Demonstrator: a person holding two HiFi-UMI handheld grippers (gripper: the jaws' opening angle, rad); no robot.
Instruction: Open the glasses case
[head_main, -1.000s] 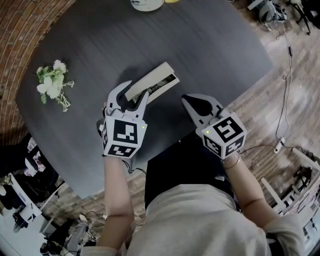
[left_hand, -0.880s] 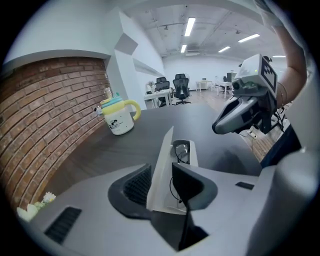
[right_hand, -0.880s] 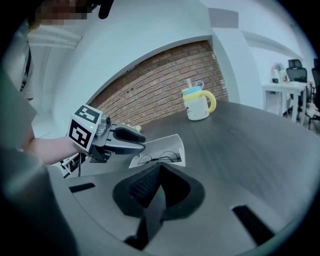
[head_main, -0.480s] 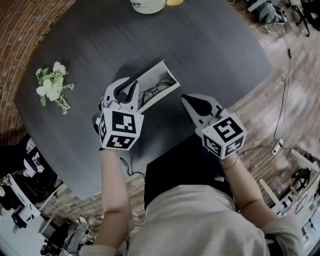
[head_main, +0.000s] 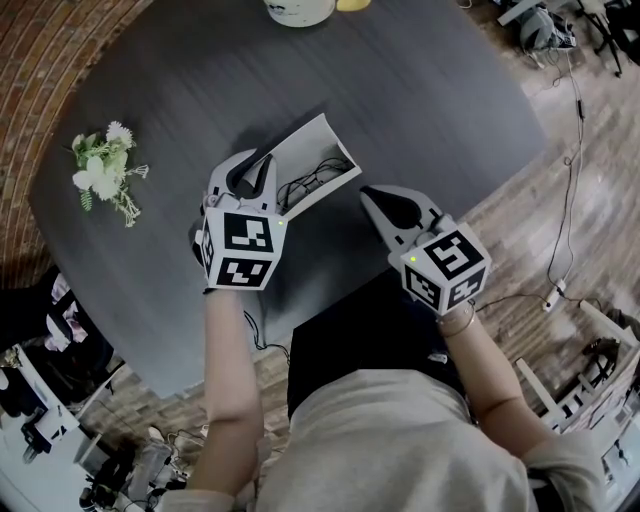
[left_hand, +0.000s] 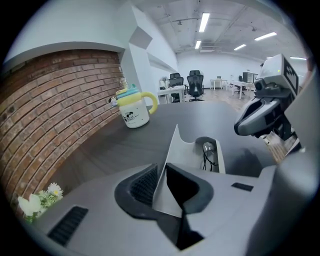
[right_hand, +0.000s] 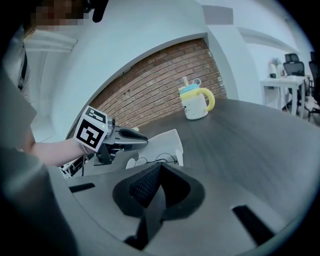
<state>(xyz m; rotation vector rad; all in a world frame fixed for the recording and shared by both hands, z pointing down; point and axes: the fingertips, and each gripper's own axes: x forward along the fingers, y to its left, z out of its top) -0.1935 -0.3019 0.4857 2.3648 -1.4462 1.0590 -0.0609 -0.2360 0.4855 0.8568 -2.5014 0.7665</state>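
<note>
Jaws of the left gripper (head_main: 266, 164), just closed in, pinched the raised lid (head_main: 300, 143) of the glasses case (head_main: 322, 180); the right gripper (head_main: 369, 196), jaws shut and empty, hovered at its 4 o'clock.

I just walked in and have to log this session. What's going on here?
A person with a gripper in each hand is opening a glasses case on a dark table. The left gripper has just closed its jaws on the lid, which stands raised, and the glasses show inside. The right gripper hovers nearby over the table, shut and empty.
</note>
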